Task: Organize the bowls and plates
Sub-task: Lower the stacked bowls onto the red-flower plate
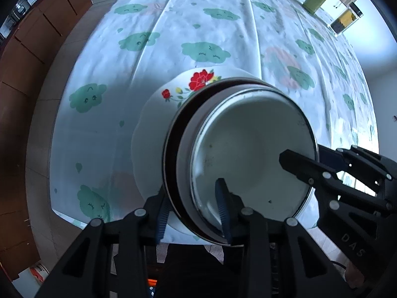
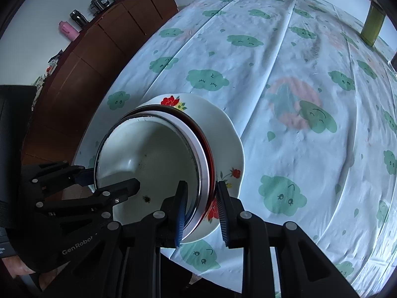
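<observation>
A stack of dishes sits in the lower middle of both views. At the bottom is a white plate (image 1: 158, 114) (image 2: 223, 129) with a wavy rim and red flowers painted on it. On it rests a dark, reddish-rimmed bowl (image 1: 173, 134) (image 2: 209, 154), then a grey-white bowl (image 1: 184, 149) (image 2: 198, 144) nested inside. On top sits a white enamel bowl (image 1: 248, 144) (image 2: 153, 154) with a metal rim, its inside speckled with dark spots. The stack appears tipped toward the cameras.
</observation>
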Demonstrator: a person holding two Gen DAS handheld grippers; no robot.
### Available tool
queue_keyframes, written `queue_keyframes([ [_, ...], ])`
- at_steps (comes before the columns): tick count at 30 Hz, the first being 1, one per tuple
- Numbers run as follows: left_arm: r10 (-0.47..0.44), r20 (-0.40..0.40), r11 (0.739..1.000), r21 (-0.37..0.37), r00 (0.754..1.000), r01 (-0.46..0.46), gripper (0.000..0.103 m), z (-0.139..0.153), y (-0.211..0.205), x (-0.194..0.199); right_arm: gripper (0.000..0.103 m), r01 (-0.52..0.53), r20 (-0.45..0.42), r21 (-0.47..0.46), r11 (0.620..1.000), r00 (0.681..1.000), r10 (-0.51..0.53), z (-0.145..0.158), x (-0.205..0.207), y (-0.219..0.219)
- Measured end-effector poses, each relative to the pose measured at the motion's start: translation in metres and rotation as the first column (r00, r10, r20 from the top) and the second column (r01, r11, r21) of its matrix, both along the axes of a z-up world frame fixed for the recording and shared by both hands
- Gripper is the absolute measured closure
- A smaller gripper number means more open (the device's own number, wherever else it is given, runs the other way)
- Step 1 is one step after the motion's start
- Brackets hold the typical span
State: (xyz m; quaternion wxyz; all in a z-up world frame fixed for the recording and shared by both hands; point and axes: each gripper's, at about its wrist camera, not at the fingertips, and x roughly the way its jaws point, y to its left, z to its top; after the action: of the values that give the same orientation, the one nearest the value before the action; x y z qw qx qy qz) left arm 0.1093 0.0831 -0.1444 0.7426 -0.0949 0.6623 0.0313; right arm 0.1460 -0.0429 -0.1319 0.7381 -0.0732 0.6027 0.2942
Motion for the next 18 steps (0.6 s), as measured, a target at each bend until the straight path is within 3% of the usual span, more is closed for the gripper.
queue_keyframes([
  [18, 0.003, 0.018, 1.000, -0.008, 1.000, -0.003, 0.070, 0.0011, 0.0001, -0.0021, 0.072, 0.021, 0.016, 0.031, 0.999, 1.000, -0.022, -0.0002, -0.0035, -0.0031],
])
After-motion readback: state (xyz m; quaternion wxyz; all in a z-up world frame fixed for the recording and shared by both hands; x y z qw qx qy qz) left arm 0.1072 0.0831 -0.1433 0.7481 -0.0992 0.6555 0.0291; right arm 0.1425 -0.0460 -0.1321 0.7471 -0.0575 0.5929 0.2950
